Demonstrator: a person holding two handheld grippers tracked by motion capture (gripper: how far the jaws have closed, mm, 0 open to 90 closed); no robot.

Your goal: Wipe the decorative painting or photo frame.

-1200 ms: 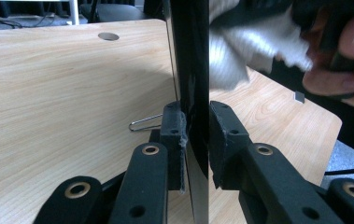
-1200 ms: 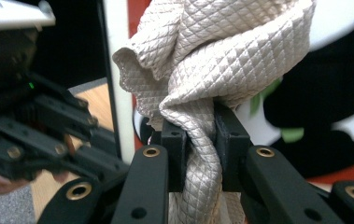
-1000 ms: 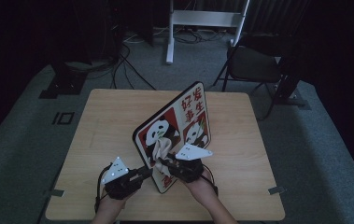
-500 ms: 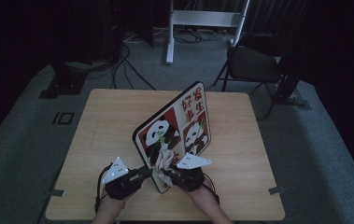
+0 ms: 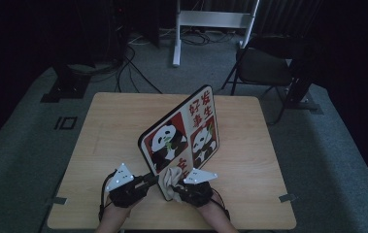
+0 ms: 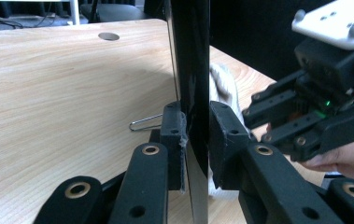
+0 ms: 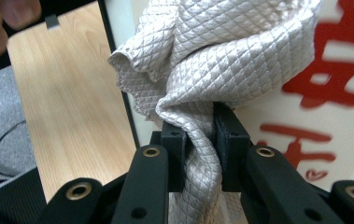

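A big flat board with panda pictures and red writing (image 5: 181,133) is standing on its edge on the pale wooden worktop (image 5: 108,126), leaning a little. The left gripper (image 6: 195,130) is pinching the board's near bottom corner, with its two black fingers (image 6: 172,128) pressing on both sides of the thin edge. The right gripper (image 7: 200,140) is squeezing a soft cream quilted cloth (image 7: 221,60) tight between its fingers, and the bunched cloth is pressing against the picture side of the board, low down near the corner.

It looks like the person is wiping the board clean. The cloth is sitting at the bottom part of the picture side, so the wiping is probably well along there, but I cannot tell how much of the board is already clean. The upper pandas and the red writing may be waiting for their turn.

A small metal paper clip (image 6: 144,123) is lying on the worktop behind the board. The room is dark. A black folding chair (image 5: 264,63) and a white stand (image 5: 213,19) are standing on the grey carpet behind the worktop, with black cables (image 5: 138,58) lying around.
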